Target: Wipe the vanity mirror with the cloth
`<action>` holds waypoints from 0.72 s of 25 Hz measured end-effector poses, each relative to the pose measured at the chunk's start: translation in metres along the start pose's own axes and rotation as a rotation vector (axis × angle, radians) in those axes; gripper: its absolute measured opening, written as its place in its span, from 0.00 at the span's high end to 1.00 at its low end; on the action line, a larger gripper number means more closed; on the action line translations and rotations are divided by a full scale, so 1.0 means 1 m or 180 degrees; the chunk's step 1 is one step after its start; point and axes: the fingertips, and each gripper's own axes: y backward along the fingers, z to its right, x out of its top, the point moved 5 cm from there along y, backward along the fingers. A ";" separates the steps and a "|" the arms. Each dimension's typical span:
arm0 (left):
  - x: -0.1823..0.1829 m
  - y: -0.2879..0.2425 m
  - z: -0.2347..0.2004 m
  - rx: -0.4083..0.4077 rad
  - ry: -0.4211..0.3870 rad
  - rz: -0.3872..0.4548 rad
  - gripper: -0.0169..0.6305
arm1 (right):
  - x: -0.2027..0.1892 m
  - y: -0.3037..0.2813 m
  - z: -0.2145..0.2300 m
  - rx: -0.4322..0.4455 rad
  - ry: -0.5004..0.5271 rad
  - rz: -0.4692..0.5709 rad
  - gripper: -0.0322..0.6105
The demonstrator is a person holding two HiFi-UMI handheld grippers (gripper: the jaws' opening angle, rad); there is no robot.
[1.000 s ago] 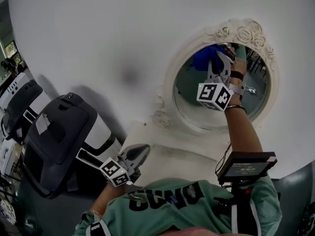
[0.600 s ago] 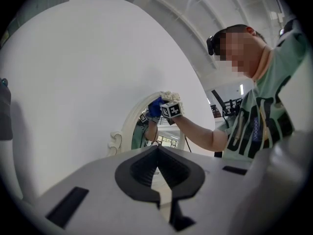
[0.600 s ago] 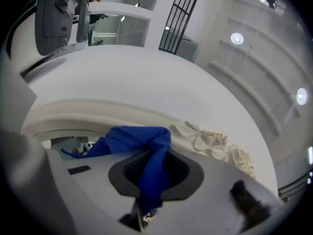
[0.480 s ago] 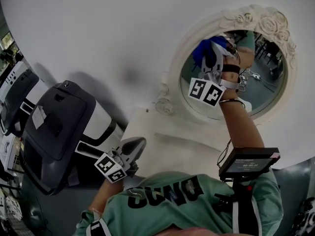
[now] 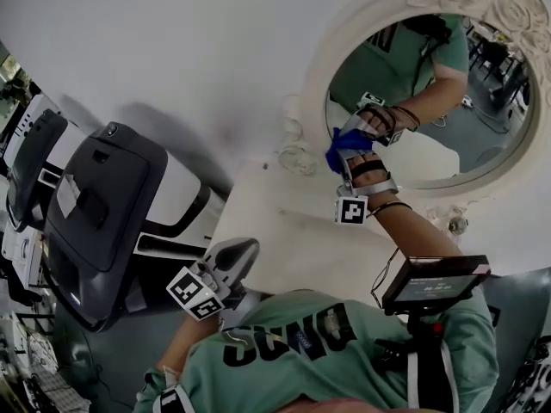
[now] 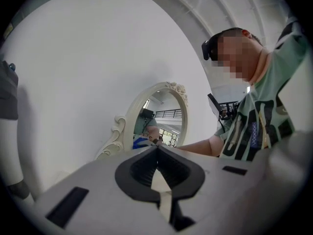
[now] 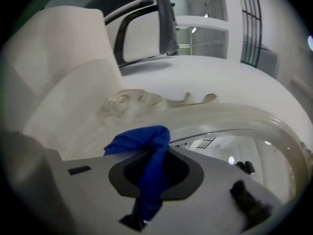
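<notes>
Nearest in, the left gripper point(image 5: 246, 251) is held low over the near edge of the white counter point(image 5: 275, 231), beside the person's chest. Its jaws are pressed together on nothing, and it is well apart from the work.

Further out across the counter, the right gripper point(image 5: 344, 155) is reached forward. Its jaws are clamped on the crumpled blue cloth point(image 7: 142, 142), with a strip of it trailing back between them and only a small wad showing past the tips.

That wad is seen at the lower left edge of the oval glass vanity mirror point(image 5: 448, 84), right where the glass meets the carved white frame point(image 5: 303, 101). It looks to be touching the glass, though firm contact cannot be confirmed.

Beyond the mirror is only the plain white wall point(image 5: 172, 50), against which it is stood.

Wiping is judged to be in hand, and most of the glass lies up and to the right of the cloth. The wad should be kept ahead of the hard jaw tips so that fabric alone meets the glass. Overlapping strokes are best drawn across the oval. Pressure should be kept light, as the mirror appears free-standing and might be pushed back. The idle left gripper could be brought to the frame to steady it.
</notes>
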 end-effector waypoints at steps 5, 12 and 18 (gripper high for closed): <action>-0.006 -0.004 0.002 -0.0063 0.0023 -0.0061 0.96 | -0.037 0.009 -0.059 0.0565 0.0185 -0.0226 0.88; 0.004 -0.011 0.017 -0.0185 -0.0050 0.0002 0.96 | -0.036 0.017 -0.055 0.1006 -0.0104 -0.0344 0.88; 0.027 -0.019 0.027 -0.0254 -0.0207 0.0173 0.96 | -0.036 0.074 0.080 0.0090 -0.0677 0.0023 0.87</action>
